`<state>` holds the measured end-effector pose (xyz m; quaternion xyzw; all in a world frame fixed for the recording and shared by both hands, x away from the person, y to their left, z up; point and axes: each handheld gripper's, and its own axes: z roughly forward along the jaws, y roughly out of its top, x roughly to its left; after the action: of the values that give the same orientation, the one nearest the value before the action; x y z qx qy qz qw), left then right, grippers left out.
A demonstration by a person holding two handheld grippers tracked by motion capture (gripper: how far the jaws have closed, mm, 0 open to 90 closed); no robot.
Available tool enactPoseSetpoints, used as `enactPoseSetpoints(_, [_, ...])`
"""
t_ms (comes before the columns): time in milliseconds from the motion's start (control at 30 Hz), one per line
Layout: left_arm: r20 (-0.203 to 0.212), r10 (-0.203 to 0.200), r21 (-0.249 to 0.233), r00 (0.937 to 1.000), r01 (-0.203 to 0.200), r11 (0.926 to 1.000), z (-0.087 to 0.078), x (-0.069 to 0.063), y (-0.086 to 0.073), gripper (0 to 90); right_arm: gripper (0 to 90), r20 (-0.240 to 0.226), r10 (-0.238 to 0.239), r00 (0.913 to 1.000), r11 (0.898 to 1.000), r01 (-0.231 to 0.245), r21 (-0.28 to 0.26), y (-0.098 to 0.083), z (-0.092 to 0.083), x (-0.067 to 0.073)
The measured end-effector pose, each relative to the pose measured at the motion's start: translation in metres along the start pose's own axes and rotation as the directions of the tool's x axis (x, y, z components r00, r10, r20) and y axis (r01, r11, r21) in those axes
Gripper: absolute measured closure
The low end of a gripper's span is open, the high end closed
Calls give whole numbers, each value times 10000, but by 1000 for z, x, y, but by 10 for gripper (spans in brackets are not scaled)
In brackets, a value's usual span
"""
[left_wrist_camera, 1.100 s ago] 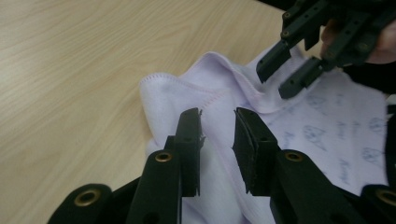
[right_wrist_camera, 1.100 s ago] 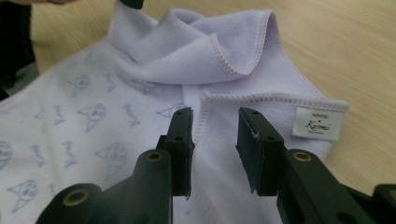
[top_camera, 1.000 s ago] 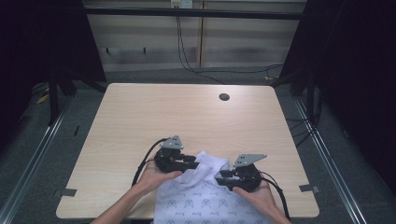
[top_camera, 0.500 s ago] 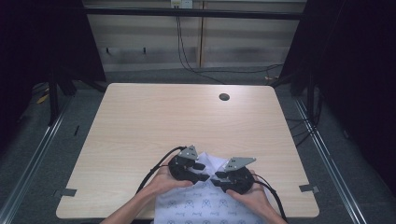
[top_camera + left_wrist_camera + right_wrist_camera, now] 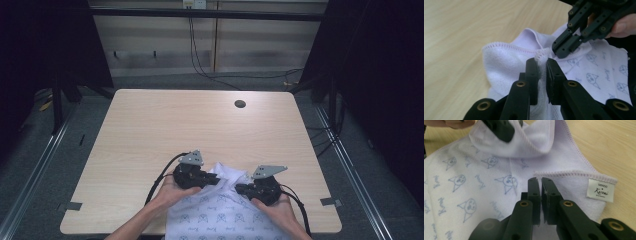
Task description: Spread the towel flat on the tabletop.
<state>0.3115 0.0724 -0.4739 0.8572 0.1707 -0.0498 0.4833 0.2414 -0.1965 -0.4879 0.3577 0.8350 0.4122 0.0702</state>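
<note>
I am working a white towel (image 5: 225,212) with a pale printed pattern, which lies at the near edge of the table (image 5: 150,130), between the two hands and partly overhanging toward me.

Tool state:
- Left gripper (image 5: 543,63): the jaws have just been closing and now pinch a bunched fold of the towel's stitched hem. In the left gripper view the cloth is squeezed between the two pads.
- Right gripper (image 5: 541,182): the jaws have just been closing and stand almost together. In the right gripper view a thin layer of towel runs into the narrow gap, just below the stitched hem, so I judge this a pinch on the cloth. A sewn label (image 5: 601,190) sits on the hem just beside that grip.

Progress, as I judge it:
1. Done: both grips are set on the far edge of the towel, near each other, with a raised hump of cloth between them.
2. Not yet done: the towel is not flat or squared. One corner is turned over on itself, and the cloth is rumpled around both grips.
3. Left: draw the two grips apart to tension the edge, then spread or fold the towel on the table.

A round hole (image 5: 240,104) in the far part of the tabletop is well apart from the work.
</note>
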Motion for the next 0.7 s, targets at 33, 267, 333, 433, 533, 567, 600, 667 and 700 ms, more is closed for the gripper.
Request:
enactPoseSetpoints(33, [-31, -46, -103, 10000, 45, 9999, -4, 2, 0, 816, 796, 25, -22, 10000, 10000, 22, -10, 1, -1, 1])
enactPoseSetpoints(267, [-728, -535, -844, 9959, 473, 9953, -36, 15, -3, 812, 679, 236, -817, 9964, 9922, 790, 968, 5, 17, 13])
enactPoseSetpoints(333, [-783, -640, -961, 9949, 564, 9938, -40, 17, -3, 812, 727, 308, -898, 9955, 9919, 866, 927, 5, 17, 14])
enactPoseSetpoints(433, [-1055, -694, -1157, 9920, 571, 9916, -51, 22, -1, 813, 882, 312, -482, 9983, 9963, 458, 733, 5, 11, 8])
enactPoseSetpoints(533, [-1114, -782, -1580, 9907, 600, 9856, -60, 25, 3, 814, 891, 294, -306, 9991, 9984, 292, 484, 5, 6, 4])
enactPoseSetpoints(567, [-1143, -960, -1881, 9888, 734, 9794, -67, 29, 4, 815, 896, 328, -130, 9994, 9998, 126, 136, 7, -3, -1])
enactPoseSetpoints(600, [-1143, -960, -1881, 9888, 734, 9794, -67, 29, 4, 818, 896, 328, -130, 9994, 9998, 126, 136, 7, -3, -1])
enactPoseSetpoints(667, [-1175, -1247, -2131, 9852, 976, 9721, -73, 34, 3, 821, 897, 395, 121, 9991, 9996, -110, -274, 9, -14, -7])
enactPoseSetpoints(700, [-1275, -1274, -2147, 9836, 980, 9717, -74, 36, 3, 839, 899, 598, 256, 9979, 9974, -214, -690, 13, -28, -14])
